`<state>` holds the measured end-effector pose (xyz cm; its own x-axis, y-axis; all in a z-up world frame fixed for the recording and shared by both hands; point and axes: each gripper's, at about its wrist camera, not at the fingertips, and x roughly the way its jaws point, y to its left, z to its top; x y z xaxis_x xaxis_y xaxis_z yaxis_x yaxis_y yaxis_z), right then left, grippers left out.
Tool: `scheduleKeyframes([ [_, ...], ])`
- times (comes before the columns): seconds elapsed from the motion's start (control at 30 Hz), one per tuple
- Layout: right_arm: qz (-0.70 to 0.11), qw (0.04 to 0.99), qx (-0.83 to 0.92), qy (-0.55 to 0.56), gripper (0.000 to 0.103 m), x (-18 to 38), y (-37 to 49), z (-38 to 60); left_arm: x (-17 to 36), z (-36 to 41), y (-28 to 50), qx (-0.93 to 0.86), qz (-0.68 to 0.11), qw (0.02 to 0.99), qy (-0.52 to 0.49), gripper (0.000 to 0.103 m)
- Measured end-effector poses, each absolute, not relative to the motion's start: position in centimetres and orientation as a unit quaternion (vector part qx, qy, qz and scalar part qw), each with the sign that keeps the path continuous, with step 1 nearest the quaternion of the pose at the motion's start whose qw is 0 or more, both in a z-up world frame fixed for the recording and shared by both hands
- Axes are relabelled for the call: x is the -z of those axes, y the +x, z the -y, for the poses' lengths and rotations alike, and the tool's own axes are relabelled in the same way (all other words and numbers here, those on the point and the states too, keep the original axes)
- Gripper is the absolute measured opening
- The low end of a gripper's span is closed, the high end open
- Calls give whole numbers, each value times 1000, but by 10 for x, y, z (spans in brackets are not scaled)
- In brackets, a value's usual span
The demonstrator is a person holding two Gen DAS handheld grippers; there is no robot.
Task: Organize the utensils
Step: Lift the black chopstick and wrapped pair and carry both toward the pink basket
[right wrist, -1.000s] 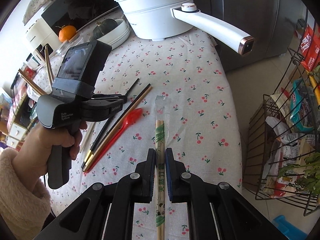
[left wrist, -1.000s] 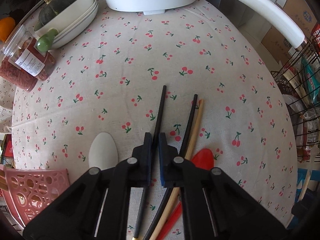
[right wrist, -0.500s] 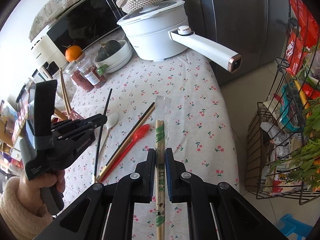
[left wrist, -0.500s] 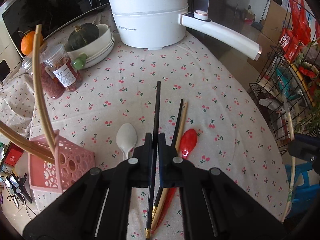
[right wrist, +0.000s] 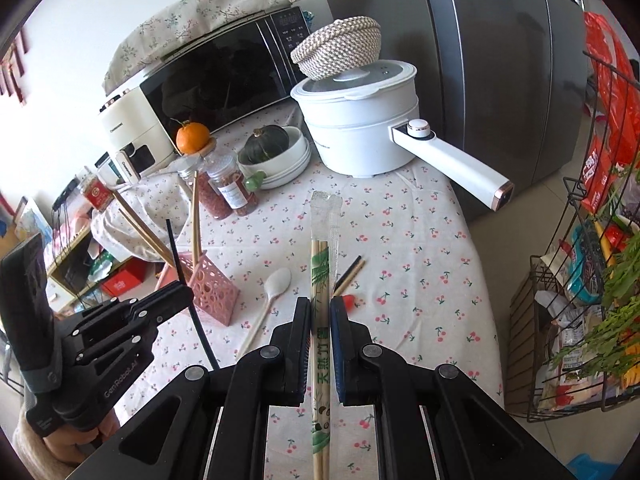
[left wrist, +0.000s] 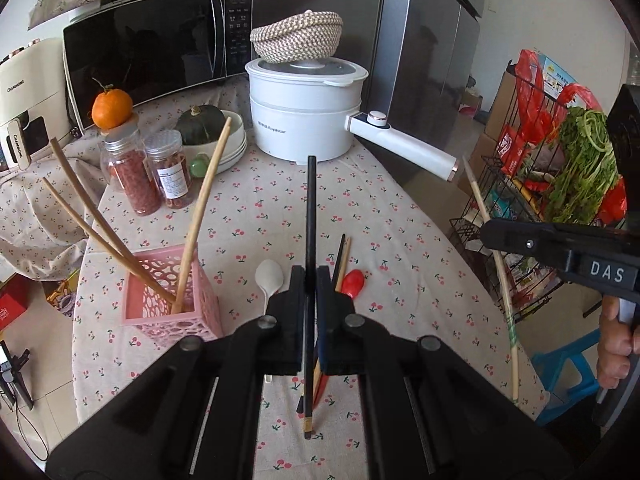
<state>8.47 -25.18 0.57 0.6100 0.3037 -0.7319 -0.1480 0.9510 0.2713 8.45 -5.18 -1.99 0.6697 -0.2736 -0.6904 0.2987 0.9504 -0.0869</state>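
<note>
Three pale chopsticks [left wrist: 192, 236] already stand in the pink holder [left wrist: 160, 312] at the desk's left edge, so I judge the sorting partly done. The left tongs [left wrist: 308, 284] are clenched on a black chopstick [left wrist: 310, 208], lifted clear of the cloth. Left lying on the desk [left wrist: 400, 240] are a white spoon [left wrist: 269, 280], another black and tan chopstick pair [left wrist: 343, 256] and a red spoon [left wrist: 354, 282]. The right tongs [right wrist: 320, 312] grip a wrapped pair of bamboo chopsticks [right wrist: 322, 264], also raised. Behind, on the cherry-print cloth, sit jars [left wrist: 152, 172], a white pot [left wrist: 304, 112] and a microwave [left wrist: 152, 48]; a wire rack [left wrist: 528, 184] stands at right.
</note>
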Motion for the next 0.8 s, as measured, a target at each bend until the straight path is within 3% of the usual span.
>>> scheduleKeyframes([
  [0.8, -315, 920, -167, 160, 10, -36, 106, 194, -64, -50, 45, 107, -225, 965, -82, 6],
])
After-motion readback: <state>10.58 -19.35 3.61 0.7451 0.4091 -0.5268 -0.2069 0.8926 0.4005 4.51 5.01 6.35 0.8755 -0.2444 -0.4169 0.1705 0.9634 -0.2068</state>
